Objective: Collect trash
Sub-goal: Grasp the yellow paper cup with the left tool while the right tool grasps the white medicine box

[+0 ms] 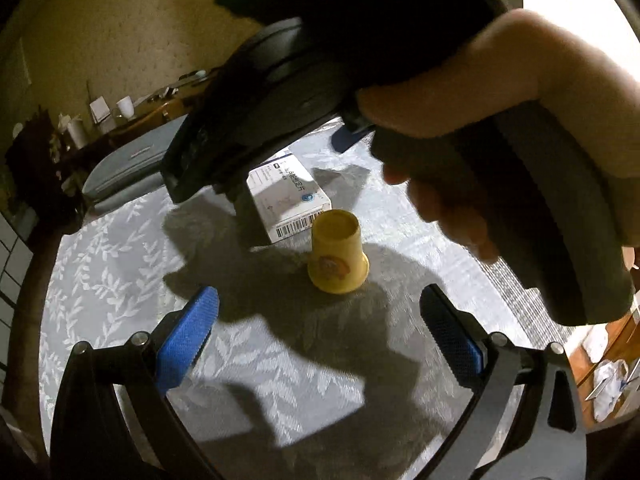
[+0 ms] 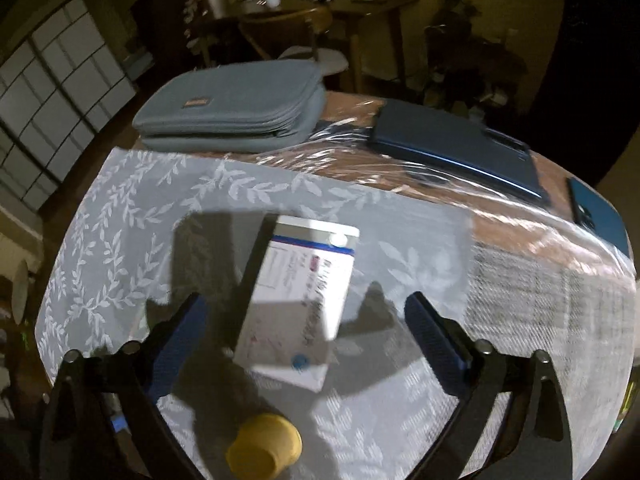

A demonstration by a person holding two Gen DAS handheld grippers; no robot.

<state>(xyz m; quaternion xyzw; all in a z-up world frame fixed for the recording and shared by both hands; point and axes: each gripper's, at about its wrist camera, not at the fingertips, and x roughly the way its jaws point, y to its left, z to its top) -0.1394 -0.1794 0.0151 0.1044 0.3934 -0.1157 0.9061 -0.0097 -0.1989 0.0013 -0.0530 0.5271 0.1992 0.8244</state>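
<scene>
Right gripper hangs over the white carton with jaws wide, pads clear of it. Risk: the yellow cup, upside down just beside at six o'clock, gets knocked. Carton lies flat on the leaf-patterned cloth, long axis twelve-to-six. Left gripper open, empty.

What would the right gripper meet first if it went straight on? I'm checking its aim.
Probably the white box, which lies between the open jaws of the right gripper. The yellow cup sits nearer, below that line; depth is unclear.
</scene>
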